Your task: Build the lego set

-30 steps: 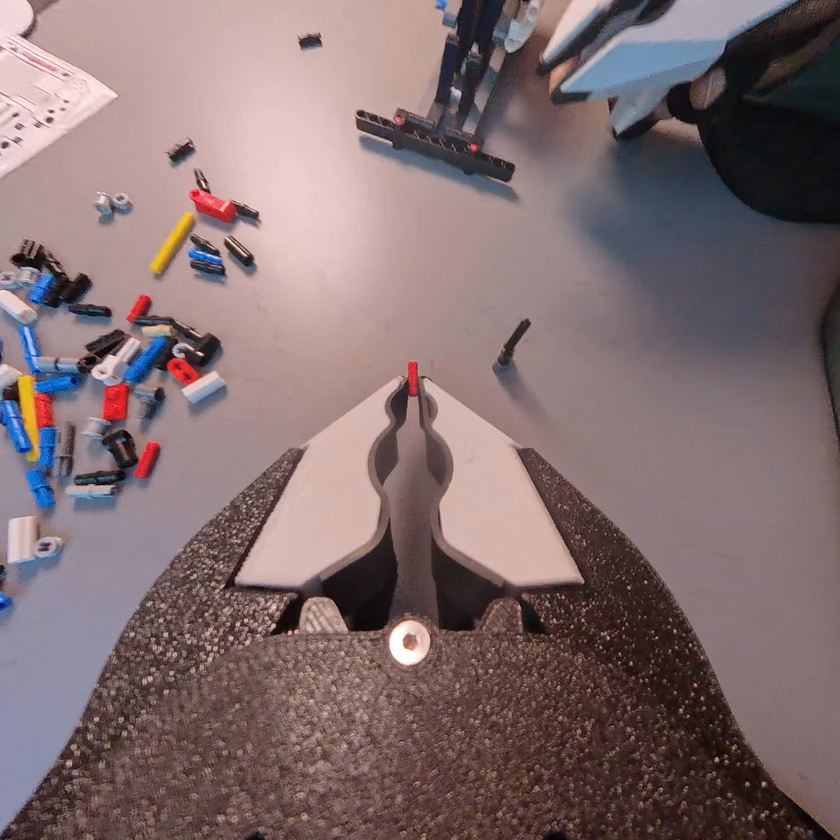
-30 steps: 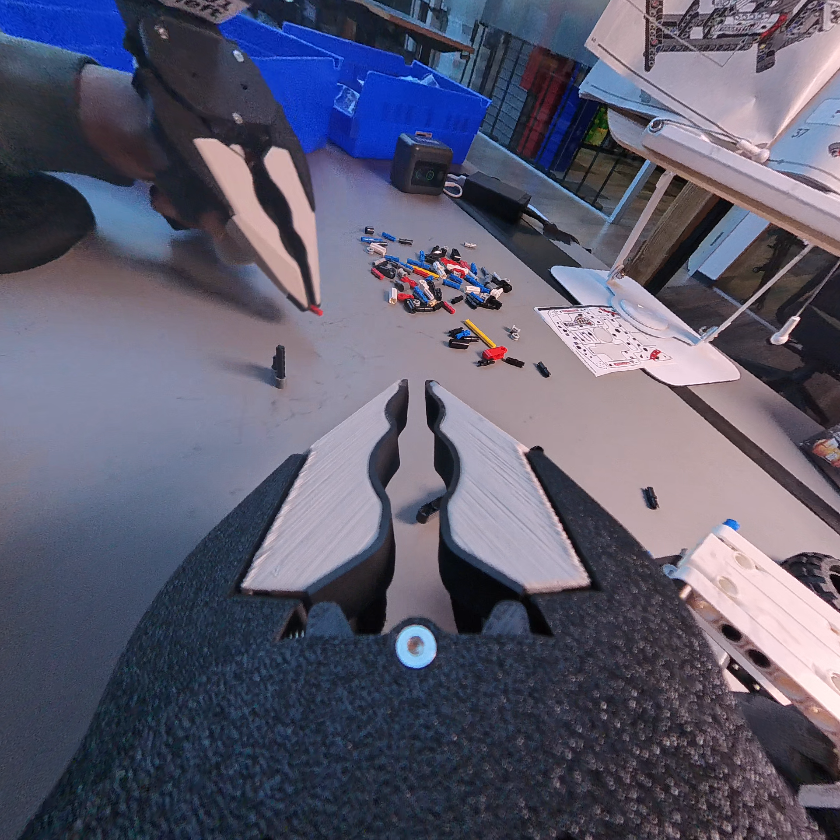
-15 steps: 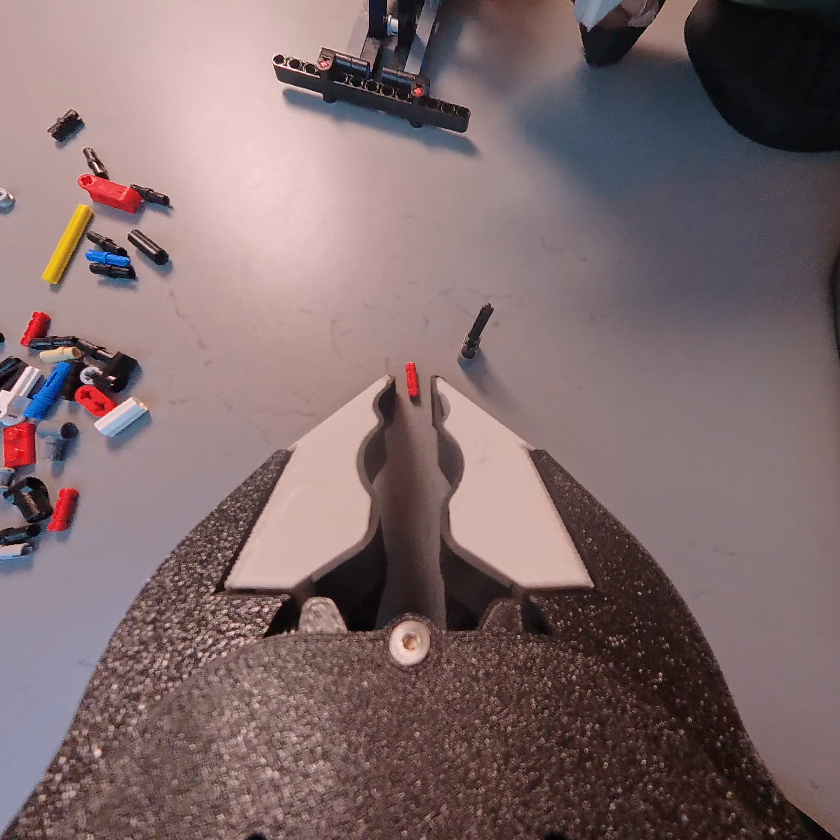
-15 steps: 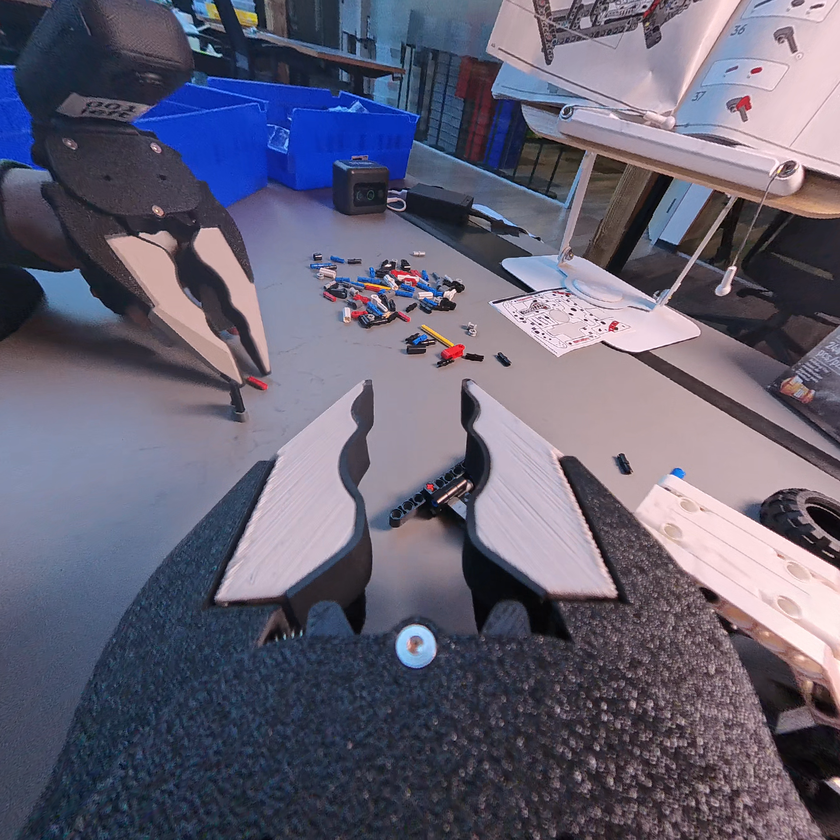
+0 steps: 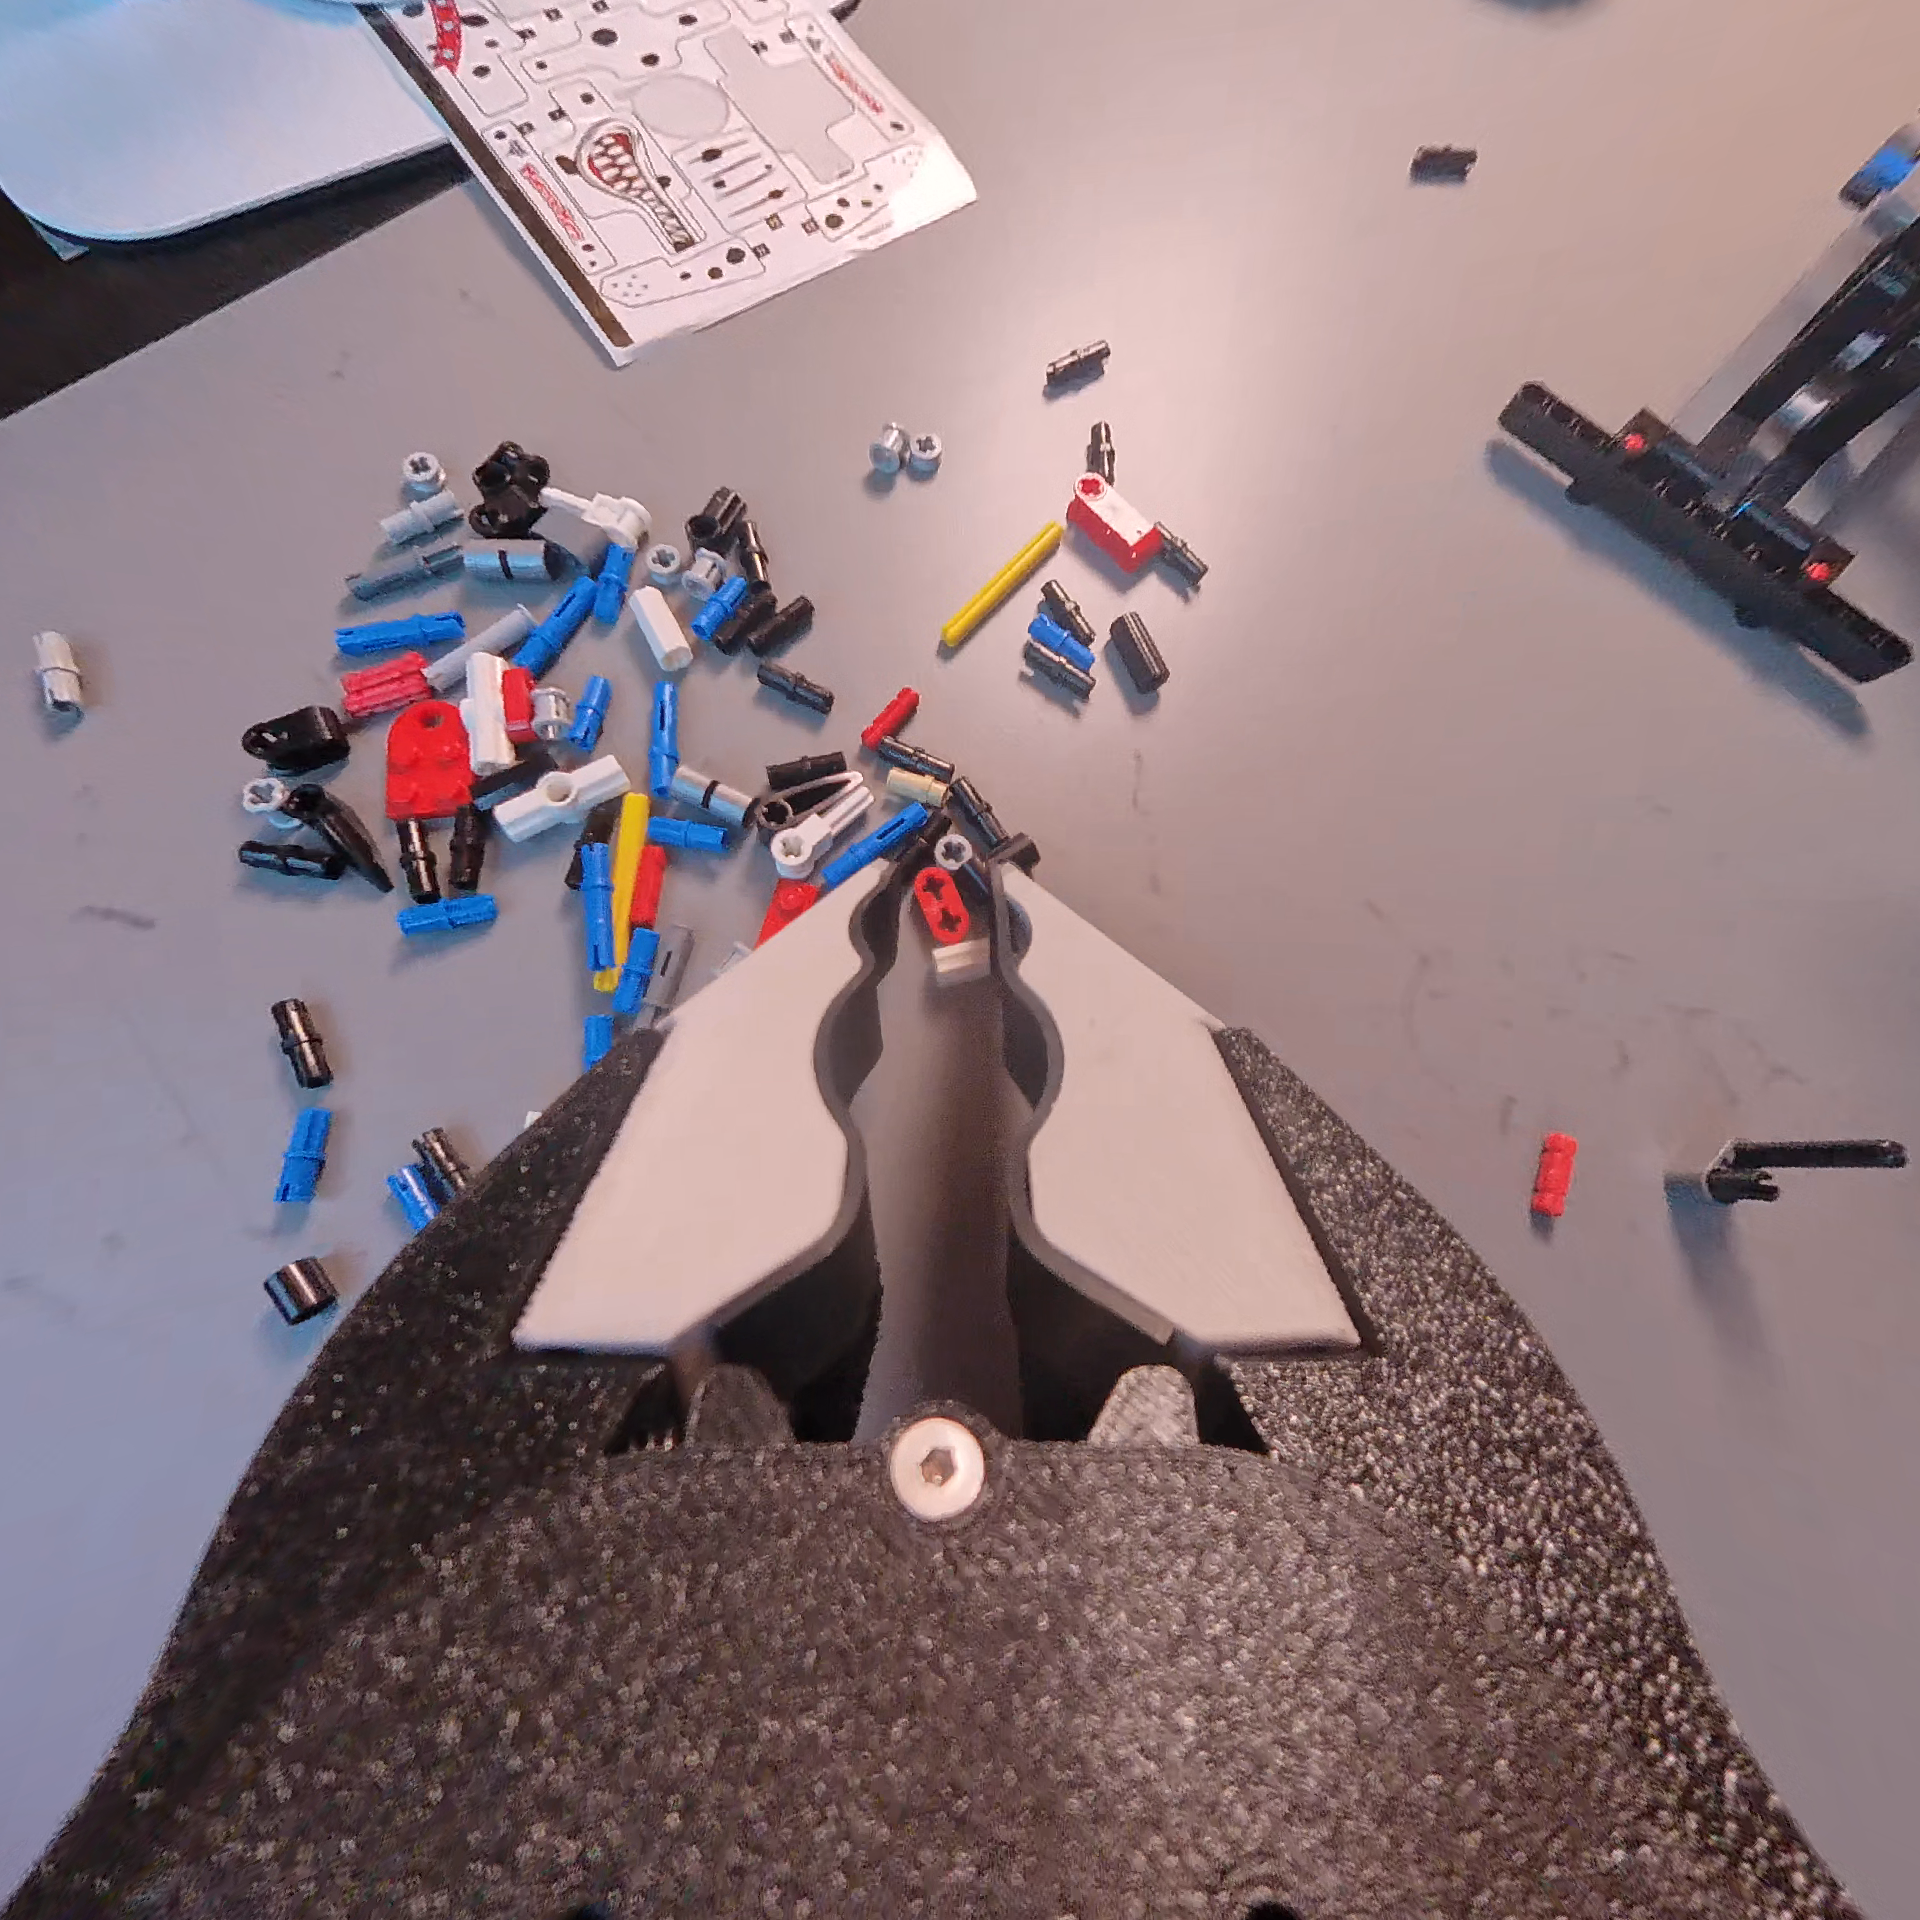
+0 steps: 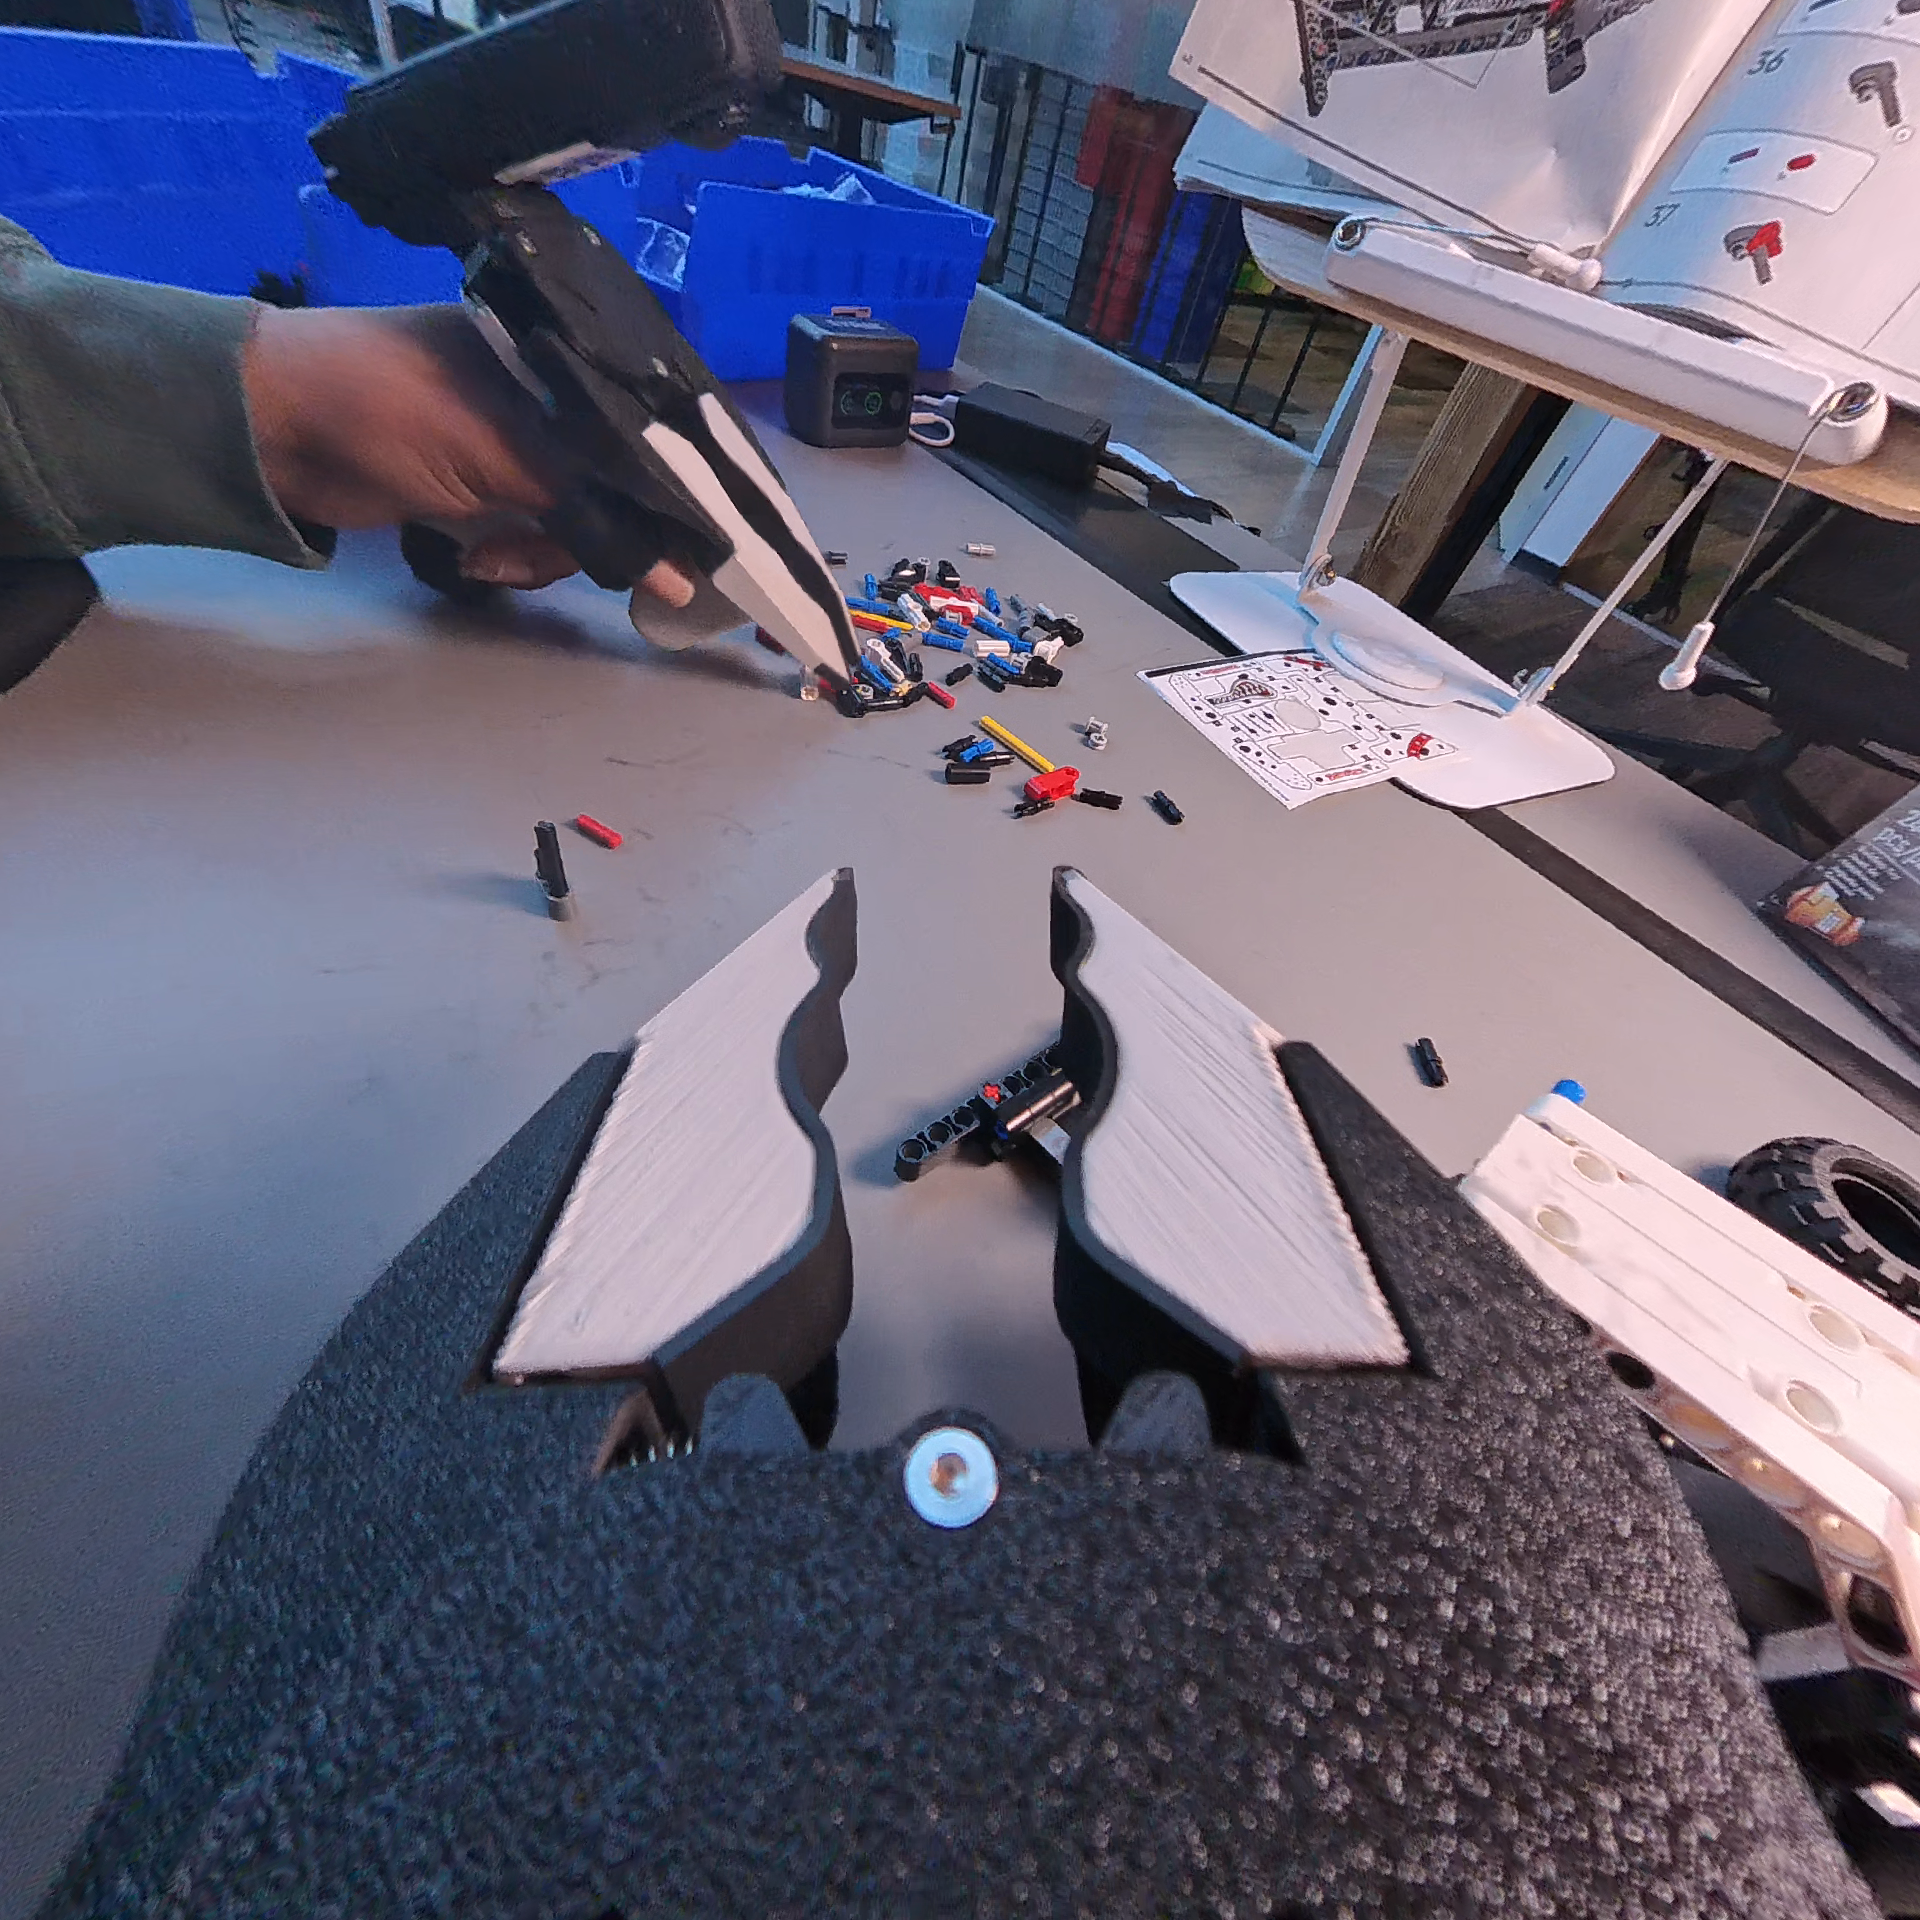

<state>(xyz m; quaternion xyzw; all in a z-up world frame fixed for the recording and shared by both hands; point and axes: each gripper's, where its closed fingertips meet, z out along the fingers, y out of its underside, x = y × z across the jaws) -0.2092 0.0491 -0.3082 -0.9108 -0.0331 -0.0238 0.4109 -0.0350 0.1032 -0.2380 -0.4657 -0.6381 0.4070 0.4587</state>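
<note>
My left gripper [image 5: 948, 878] is open, its tips down at the near edge of the pile of small loose pieces [image 5: 623, 748]. A small red connector [image 5: 940, 899] and a pale piece [image 5: 958, 961] lie between its fingers, not clamped. A red pin [image 5: 1553, 1172] lies on the table beside a black axle pin [image 5: 1787, 1164]. My right gripper [image 6: 954, 883] is open and empty above a black beam assembly [image 6: 977, 1127]. The right wrist view also shows the left gripper [image 6: 831, 665], the pile [image 6: 956, 623], the red pin [image 6: 598, 830] and the black pin [image 6: 551, 878] standing upright.
A white beam assembly [image 6: 1704, 1320] and a black tyre [image 6: 1839, 1205] lie at the right. A sticker sheet [image 6: 1299, 727] lies by a white stand holding the instruction booklet [image 6: 1558, 114]. Blue bins [image 6: 831, 260] and a black cube camera [image 6: 847, 379] stand at the back. Spacing between my two grippers at the tips: around 20 cm.
My left gripper let go of the red pin beside the black pin and moved left to the pile. My right gripper opened wider over the black beam assembly.
</note>
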